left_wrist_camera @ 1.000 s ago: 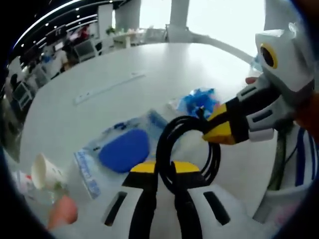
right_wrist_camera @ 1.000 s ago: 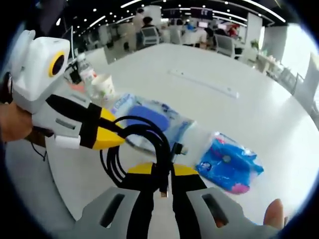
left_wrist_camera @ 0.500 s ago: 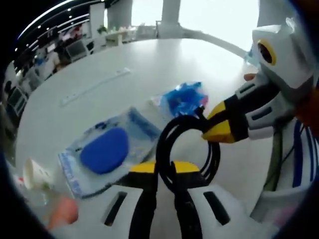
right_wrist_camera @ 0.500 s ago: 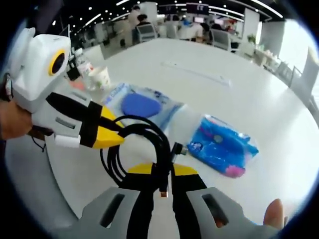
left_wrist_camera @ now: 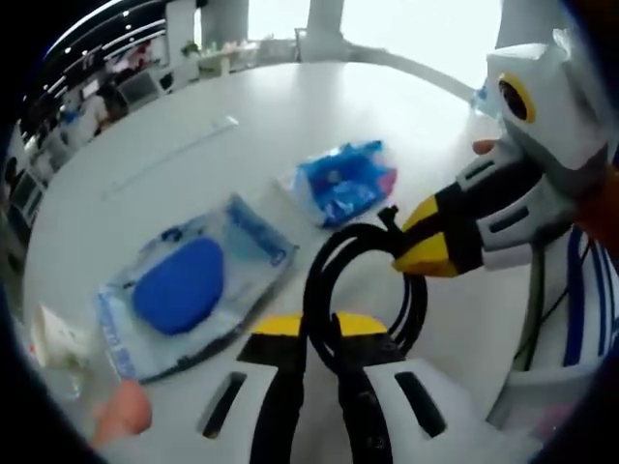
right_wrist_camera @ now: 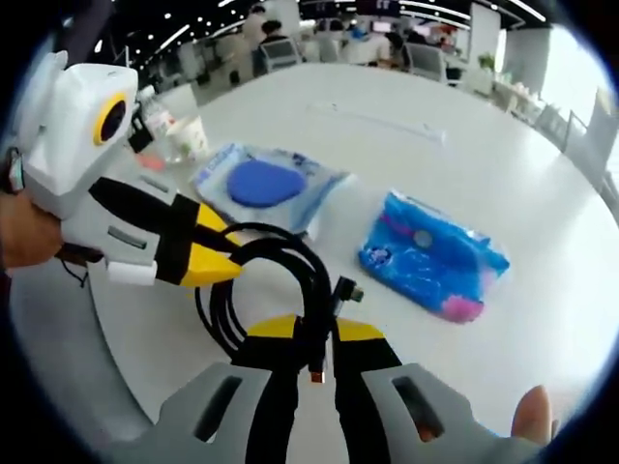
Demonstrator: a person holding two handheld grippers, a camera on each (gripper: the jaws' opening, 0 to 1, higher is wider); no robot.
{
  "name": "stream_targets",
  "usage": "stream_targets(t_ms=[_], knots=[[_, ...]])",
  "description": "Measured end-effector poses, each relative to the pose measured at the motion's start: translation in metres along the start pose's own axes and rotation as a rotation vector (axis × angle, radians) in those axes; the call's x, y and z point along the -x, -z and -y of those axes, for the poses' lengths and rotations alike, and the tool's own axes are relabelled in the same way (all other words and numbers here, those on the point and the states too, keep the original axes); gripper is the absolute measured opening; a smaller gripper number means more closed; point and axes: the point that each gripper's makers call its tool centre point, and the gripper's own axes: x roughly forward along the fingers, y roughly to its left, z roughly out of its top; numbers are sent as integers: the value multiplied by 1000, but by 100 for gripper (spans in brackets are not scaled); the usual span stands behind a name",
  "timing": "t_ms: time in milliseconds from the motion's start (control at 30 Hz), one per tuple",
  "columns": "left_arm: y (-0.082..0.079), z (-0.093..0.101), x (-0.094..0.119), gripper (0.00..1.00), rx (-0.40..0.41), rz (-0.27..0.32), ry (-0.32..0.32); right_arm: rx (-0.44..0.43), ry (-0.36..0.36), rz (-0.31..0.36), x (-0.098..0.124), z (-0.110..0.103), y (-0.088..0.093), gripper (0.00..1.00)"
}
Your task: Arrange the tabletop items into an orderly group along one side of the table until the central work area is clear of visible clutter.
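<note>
Both grippers, left [left_wrist_camera: 319,329] and right [right_wrist_camera: 306,333], clamp their jaws on one coiled black cable [right_wrist_camera: 280,280] above the white desk [right_wrist_camera: 542,174]. Beyond lie a clear bag holding a blue oval [right_wrist_camera: 261,182] and a blue packet [right_wrist_camera: 432,264].

Black cable [left_wrist_camera: 360,290], white table [left_wrist_camera: 290,116]

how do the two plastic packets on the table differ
The clear packet is see-through and flat, with a dark blue oval item inside; the bright blue packet is printed blue with pink at one end and looks puffier. In the right gripper view the clear packet lies nearer the paper cup, the blue packet further right. Both lie flat on the white table, apart from each other and from the held black cable.
</note>
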Motion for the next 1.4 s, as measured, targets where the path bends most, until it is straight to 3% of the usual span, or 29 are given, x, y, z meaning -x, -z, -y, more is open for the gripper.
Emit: stream_targets(t_ms=[767, 1400], knots=[[9, 2, -21, 8, 5, -44, 17, -36, -14, -43, -17, 8, 14, 13], [10, 1, -28, 9, 4, -36, 22, -36, -12, -54, -23, 11, 16, 13]])
